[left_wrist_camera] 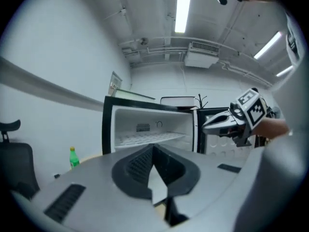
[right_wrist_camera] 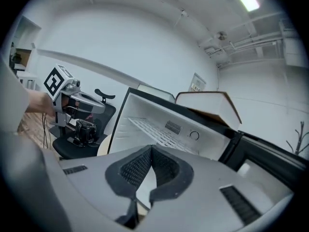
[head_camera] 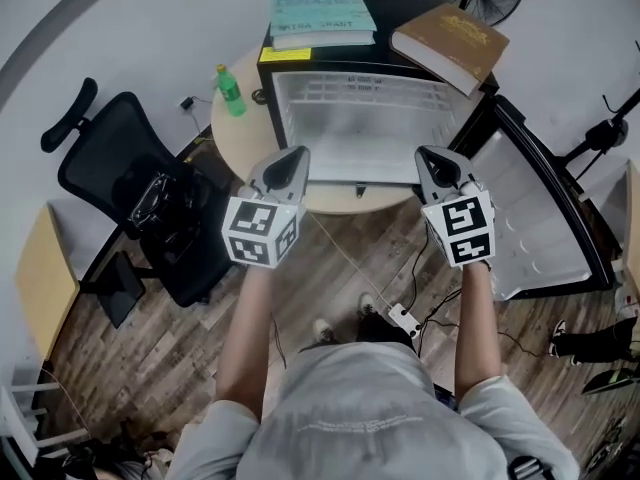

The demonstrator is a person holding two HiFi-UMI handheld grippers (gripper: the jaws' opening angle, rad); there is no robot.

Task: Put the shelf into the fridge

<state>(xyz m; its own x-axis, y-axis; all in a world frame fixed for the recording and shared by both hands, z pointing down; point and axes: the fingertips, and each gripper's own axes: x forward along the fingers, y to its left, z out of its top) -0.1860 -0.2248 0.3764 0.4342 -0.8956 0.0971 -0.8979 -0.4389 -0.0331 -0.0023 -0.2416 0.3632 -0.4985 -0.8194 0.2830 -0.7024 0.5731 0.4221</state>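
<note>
A small black fridge point(head_camera: 275, 56) stands open on a round wooden table point(head_camera: 238, 140). Its door point(head_camera: 545, 208) is swung out to the right. A white wire shelf point(head_camera: 352, 92) lies level inside the fridge, also seen in the left gripper view point(left_wrist_camera: 147, 138) and the right gripper view point(right_wrist_camera: 153, 131). My left gripper point(head_camera: 297, 154) and my right gripper point(head_camera: 428, 154) are held side by side in front of the fridge opening, apart from it. Both are shut with nothing between the jaws. Each gripper shows in the other's view: the right gripper point(left_wrist_camera: 208, 125), the left gripper point(right_wrist_camera: 99, 108).
A teal book point(head_camera: 320, 13) and a brown book point(head_camera: 450, 43) lie on top of the fridge. A green bottle point(head_camera: 230, 90) stands on the table at the left. A black office chair point(head_camera: 140, 198) is at the left, a power strip point(head_camera: 403, 318) on the wooden floor.
</note>
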